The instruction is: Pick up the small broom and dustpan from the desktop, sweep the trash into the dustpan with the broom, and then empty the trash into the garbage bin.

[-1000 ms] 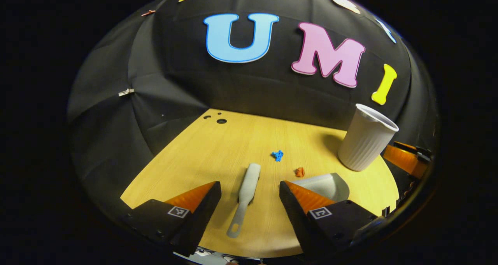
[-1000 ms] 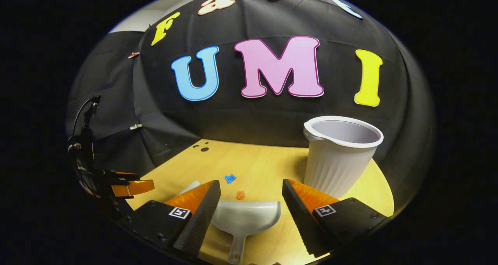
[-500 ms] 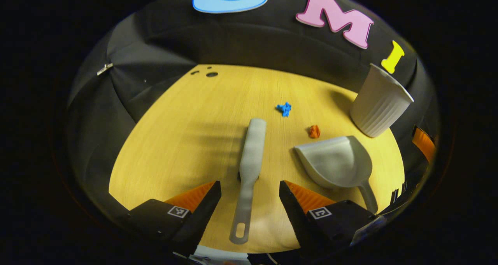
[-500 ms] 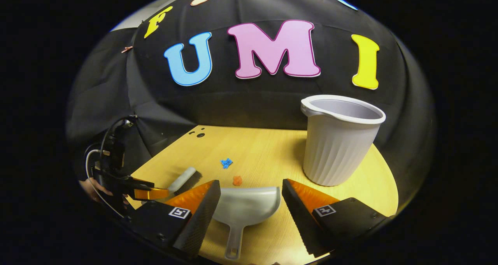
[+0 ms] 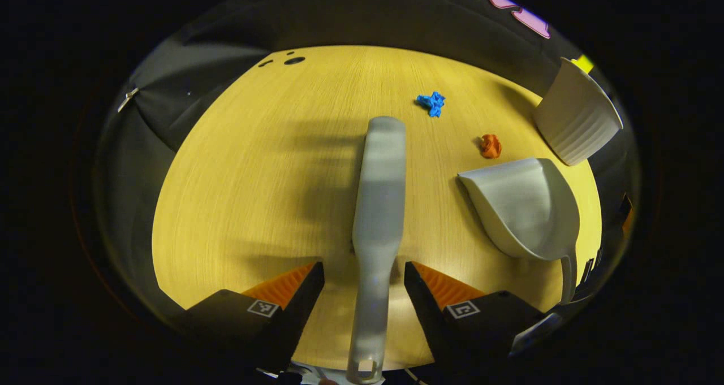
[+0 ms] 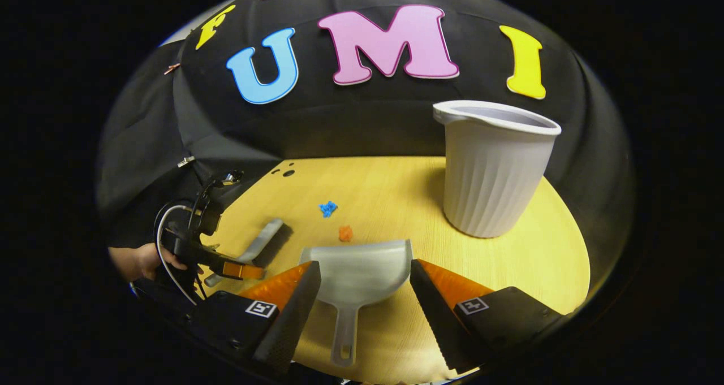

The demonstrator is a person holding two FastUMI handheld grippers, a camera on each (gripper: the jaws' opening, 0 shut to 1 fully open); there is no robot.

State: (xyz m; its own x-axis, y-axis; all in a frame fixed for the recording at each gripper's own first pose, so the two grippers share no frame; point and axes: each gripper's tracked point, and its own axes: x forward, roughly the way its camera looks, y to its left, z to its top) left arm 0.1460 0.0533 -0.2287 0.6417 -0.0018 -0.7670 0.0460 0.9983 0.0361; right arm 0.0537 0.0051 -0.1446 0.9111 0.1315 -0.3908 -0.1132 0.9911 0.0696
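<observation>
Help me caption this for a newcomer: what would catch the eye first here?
The grey broom lies on the wooden desk, its handle between the open fingers of the left gripper. To its right sits the dustpan, its handle between the open right gripper. Past them lie a blue scrap and an orange scrap, with the tall white bin at the desk's right.

The left gripper view looks steeply down, close over the table (image 5: 237, 164). The right gripper view looks lower and more level across the same table, toward the booth's far wall.
</observation>
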